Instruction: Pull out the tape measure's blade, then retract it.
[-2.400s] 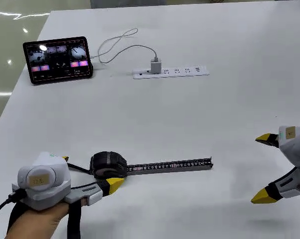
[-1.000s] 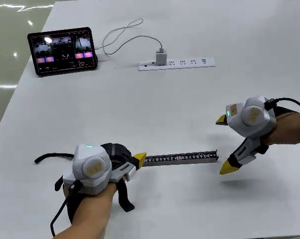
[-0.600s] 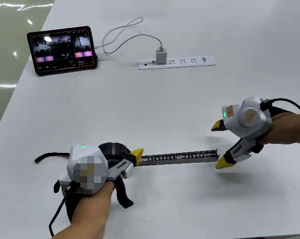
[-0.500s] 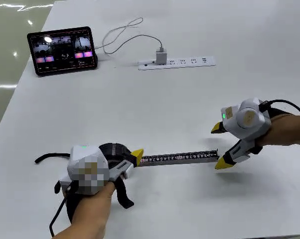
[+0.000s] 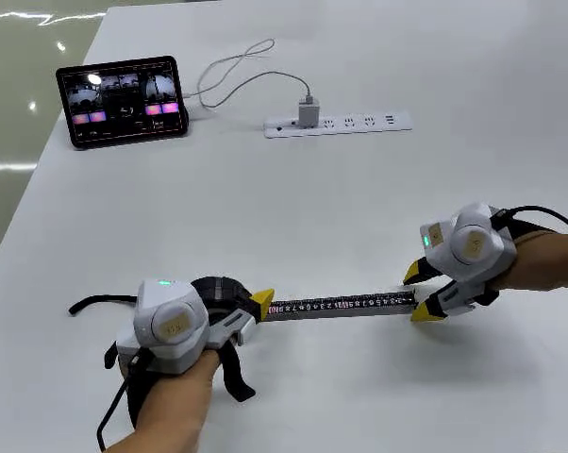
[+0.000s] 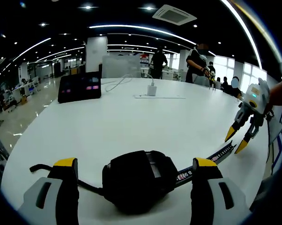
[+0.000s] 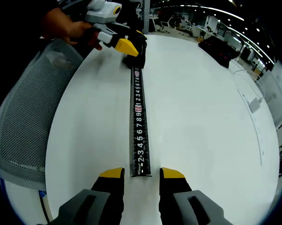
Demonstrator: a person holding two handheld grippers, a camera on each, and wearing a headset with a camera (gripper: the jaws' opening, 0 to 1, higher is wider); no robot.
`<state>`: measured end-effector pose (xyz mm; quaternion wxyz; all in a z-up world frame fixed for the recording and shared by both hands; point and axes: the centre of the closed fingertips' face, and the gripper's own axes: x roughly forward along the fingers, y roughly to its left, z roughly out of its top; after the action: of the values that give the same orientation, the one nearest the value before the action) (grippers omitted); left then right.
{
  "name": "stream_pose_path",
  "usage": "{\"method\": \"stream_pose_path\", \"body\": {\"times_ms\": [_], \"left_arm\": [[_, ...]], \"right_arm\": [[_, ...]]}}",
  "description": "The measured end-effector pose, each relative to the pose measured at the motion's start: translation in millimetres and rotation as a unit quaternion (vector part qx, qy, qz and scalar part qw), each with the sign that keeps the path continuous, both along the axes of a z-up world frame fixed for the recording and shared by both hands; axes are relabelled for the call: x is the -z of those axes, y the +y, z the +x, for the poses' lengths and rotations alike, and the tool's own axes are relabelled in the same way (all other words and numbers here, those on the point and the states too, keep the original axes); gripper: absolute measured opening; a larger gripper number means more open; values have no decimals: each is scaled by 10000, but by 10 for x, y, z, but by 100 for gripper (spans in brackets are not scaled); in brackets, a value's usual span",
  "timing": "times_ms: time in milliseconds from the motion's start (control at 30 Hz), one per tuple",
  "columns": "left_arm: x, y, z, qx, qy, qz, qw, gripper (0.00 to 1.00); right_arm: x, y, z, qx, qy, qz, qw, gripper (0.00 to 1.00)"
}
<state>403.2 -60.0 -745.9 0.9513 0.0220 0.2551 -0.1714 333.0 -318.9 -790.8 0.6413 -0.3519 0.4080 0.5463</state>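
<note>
One white bench (image 5: 359, 208) carries a lit tablet (image 5: 124, 100) and a power strip (image 5: 339, 123) toward its far edge. Near the front edge, the left tool (image 6: 134, 163) stands spread around the black tape measure (image 6: 138, 180), with gaps on both sides. The blade (image 7: 139, 126), numerals 2 to 9 legible, lies drawn out. The right tool (image 7: 142, 173) straddles its tip, slightly parted, not pinching.

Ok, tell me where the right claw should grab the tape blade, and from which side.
Probably take the blade at its free end, coming in along its length from beyond that end. It lies flat on the table, numbers up, so only its thin edges offer a pinch; the open right claw straddles that end.
</note>
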Motion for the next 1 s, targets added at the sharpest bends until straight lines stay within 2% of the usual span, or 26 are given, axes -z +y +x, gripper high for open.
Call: {"method": "stream_pose_path", "body": {"times_ms": [67,267,367,567,667,733,833,1000], "left_arm": [[-14,-10,2,-7,-30,-74,10000,99],[-25,-9,5,0,-59,-62,10000,99],[-32,1,14,17,-89,-21,10000,99],[-22,18,27,-16,-91,20,10000,97],[-12,15,18,-19,-87,45,10000,94],[-34,30,17,-37,-162,132,9998,90],[-22,29,10,-9,-140,161,9998,86],[50,27,-10,-65,28,48,10000,83]], "right_arm": [[1,-3,12,-20,-27,17,10000,23],[31,-16,3,-74,12,-3,10000,20],[34,-2,-28,-163,20,-21,9999,14],[43,5,-19,-73,-25,43,10000,12],[45,13,-26,-98,-23,-7,9999,11],[48,12,-24,-73,6,-41,10000,11],[48,12,-22,-20,28,-73,10000,11],[47,15,-7,113,150,-98,9998,11]]}}
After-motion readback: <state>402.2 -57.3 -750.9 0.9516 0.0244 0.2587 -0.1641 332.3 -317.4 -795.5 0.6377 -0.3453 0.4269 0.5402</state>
